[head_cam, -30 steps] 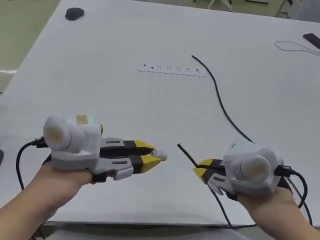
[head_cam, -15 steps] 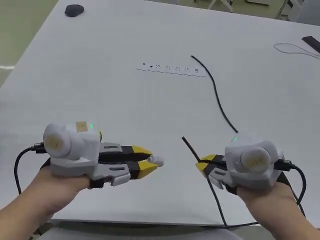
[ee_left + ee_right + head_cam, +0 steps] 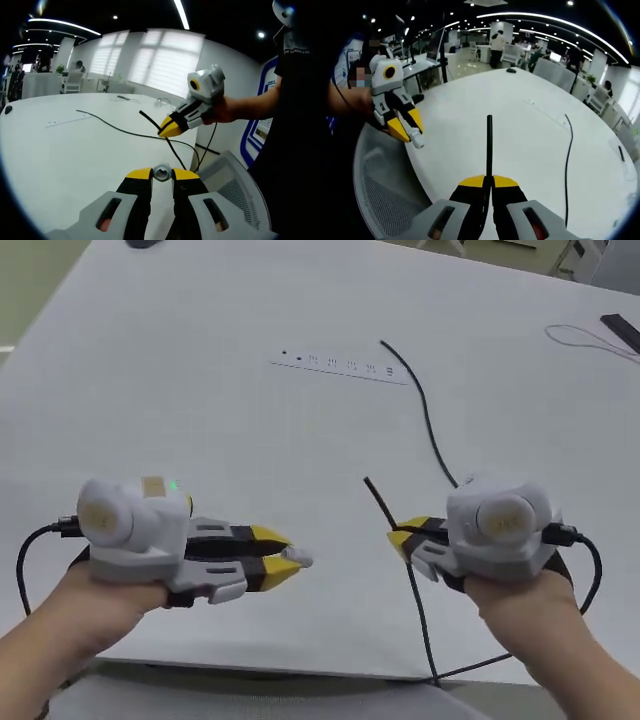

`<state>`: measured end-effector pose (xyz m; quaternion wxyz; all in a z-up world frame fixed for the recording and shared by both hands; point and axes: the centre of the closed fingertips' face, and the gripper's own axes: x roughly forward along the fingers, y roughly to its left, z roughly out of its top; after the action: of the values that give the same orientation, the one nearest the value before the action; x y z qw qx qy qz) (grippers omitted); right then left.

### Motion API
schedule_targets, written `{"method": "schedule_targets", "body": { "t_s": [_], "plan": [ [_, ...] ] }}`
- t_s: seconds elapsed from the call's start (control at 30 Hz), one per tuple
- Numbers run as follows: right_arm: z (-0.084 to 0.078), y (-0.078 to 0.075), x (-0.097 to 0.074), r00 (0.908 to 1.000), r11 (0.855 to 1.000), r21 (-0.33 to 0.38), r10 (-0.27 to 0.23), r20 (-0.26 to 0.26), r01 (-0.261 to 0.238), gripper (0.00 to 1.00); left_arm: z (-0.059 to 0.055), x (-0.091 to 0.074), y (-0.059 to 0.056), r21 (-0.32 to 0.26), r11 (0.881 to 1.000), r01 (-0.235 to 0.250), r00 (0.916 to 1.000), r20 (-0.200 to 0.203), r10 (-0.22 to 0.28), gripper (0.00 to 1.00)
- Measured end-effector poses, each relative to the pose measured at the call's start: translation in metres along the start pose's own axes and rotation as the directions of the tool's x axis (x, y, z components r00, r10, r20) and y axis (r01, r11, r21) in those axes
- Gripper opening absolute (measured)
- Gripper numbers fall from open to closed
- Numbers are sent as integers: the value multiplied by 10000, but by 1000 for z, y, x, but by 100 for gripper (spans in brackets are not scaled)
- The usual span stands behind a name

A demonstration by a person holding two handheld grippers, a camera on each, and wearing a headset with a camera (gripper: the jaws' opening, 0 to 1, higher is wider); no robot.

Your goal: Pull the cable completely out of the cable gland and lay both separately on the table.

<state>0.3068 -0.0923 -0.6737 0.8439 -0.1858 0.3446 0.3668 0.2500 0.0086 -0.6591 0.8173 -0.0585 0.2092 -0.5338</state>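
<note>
Head view: power strip (image 3: 340, 367) beside cable (image 3: 425, 420) (both on white table (image 3: 180, 420)).

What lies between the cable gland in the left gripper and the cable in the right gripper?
Nothing but bare white table. The head view shows the cable gland and the cable apart, with an open stretch between them.

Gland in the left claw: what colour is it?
Pale grey. The gland shows best in the left gripper view.
</note>
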Motion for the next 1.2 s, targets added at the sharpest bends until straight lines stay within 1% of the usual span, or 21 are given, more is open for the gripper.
{"method": "schedule_targets", "body": {
  "t_s": [0.1,0.2,0.3,0.4,0.43,0.53,0.67,0.77,0.9,0.97,1.07,1.2],
  "plan": [
    [4,-3,3,9999,9999,63,-104,-17,104,0,-5,-1,3,-50,10000,-30,10000,-72,29,15],
    [9,-6,8,9998,9998,48,-207,-62,208,0,-8,-2,4,-108,9999,-44,10000,-60,43,15],
    [16,-7,13,9999,9997,155,-166,-46,167,0,-10,-3,7,-103,9999,-95,10000,-14,95,15],
    [25,-8,20,9999,9998,-128,-164,-42,163,0,-13,-4,9,-115,9998,-140,9999,13,140,15],
    [26,-8,21,9999,9998,-140,-149,-44,148,0,-16,-5,11,-129,9998,-120,9999,-22,120,15],
    [36,-6,28,10000,9996,-294,-59,-30,58,0,-24,-6,13,-39,10000,-79,9998,-186,79,15],
    [44,-1,38,10000,9984,-561,77,-63,-81,0,-32,-9,18,-109,9999,-86,9995,-290,82,15],
    [53,2,47,9998,9968,-772,189,-32,-191,0,-35,-10,21,-192,9998,-87,9994,-325,81,15],
    [61,6,58,9995,9960,-835,327,-41,-329,0,-39,-10,23,-257,9996,-63,9993,-367,54,15],
    [64,7,62,9993,9944,-989,357,-62,-361,0,-43,-10,24,-296,9995,-56,9991,-417,44,15],
    [70,9,67,9990,9936,-1037,446,-67,-451,0,-45,-10,24,-337,9994,1,9991,-422,-16,15],
    [76,8,77,9987,9912,-1224,502,-84,-509,0,-49,-9,24,-352,9993,111,9986,-519,-129,15]
  ]
}}
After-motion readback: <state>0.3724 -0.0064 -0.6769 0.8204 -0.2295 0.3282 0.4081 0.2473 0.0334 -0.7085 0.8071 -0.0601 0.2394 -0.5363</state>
